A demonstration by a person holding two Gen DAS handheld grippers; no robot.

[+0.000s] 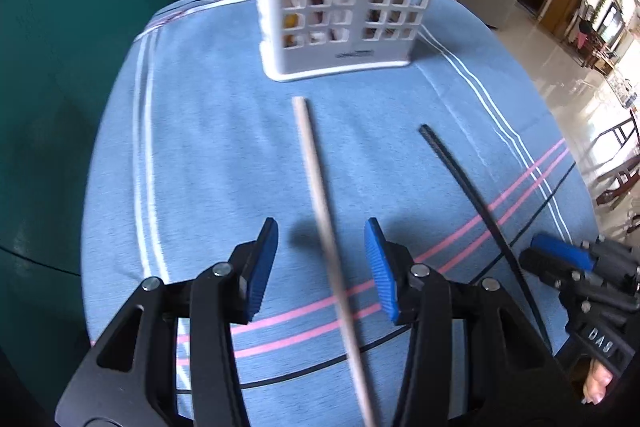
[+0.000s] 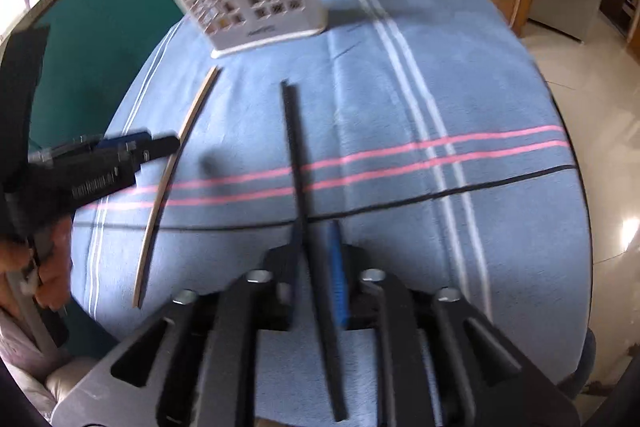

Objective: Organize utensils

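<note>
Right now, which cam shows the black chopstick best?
Right wrist: the black chopstick runs full length down the frame, right gripper shut on it. Left wrist shows it only off to the right side, its lower end hidden by the gripper.

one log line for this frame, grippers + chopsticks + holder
left gripper: open, astride wooden chopstick | right gripper: shut on black chopstick | white holder: upright on blue cloth

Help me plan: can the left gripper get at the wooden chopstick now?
Probably yes: the left gripper is open, the wooden chopstick runs between its fingers, and nothing blocks it.
</note>
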